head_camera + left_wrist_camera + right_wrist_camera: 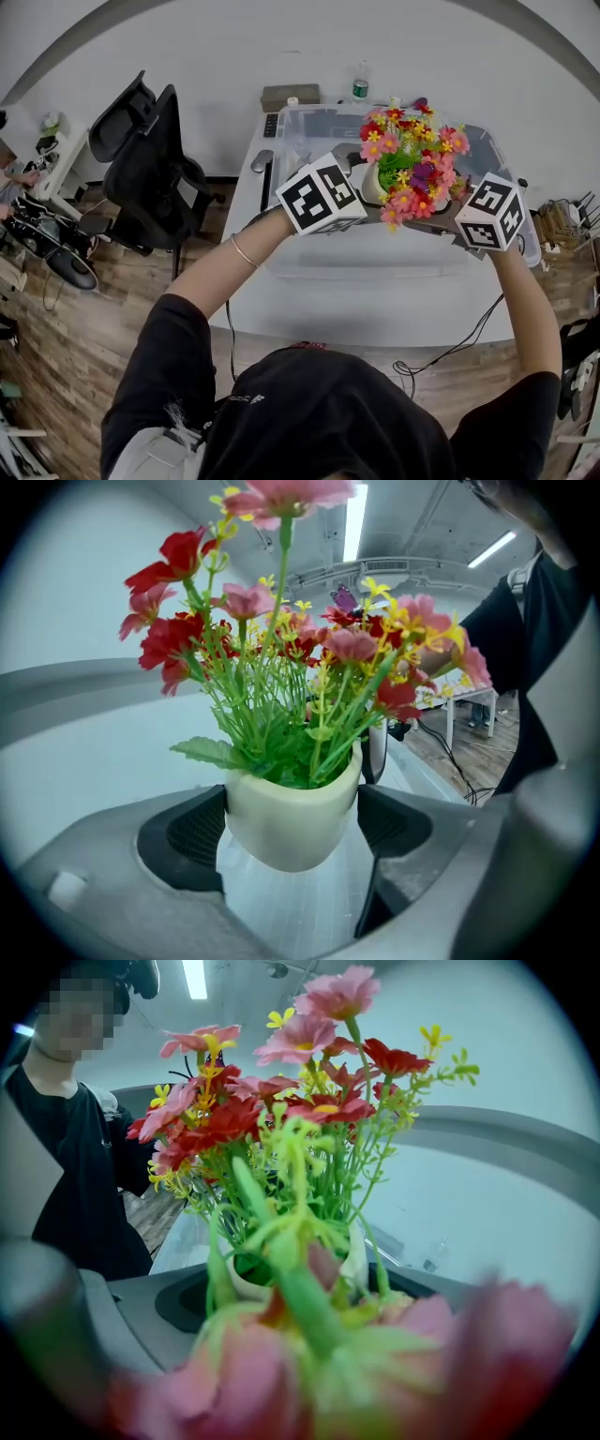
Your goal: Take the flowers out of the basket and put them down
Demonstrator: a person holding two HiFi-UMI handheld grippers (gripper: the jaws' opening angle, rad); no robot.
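One bunch of flowers (410, 157), red, pink and yellow blooms on green stems, stands upright in a small cream pot (372, 185) held in the air above the clear basket (309, 127). The left gripper (292, 819) clamps the pot, a dark pad pressed to each side. The right gripper (298, 1288) has its jaws flanking the pot from the opposite side, but blurred blooms drooping over them leave it unclear whether they grip. The basket sits on a white table (375, 309), whose near part lies bare. A bottle (360, 84) and a box (290, 96) stand at the table's far edge, and a black chair (150, 169) is off to the left.
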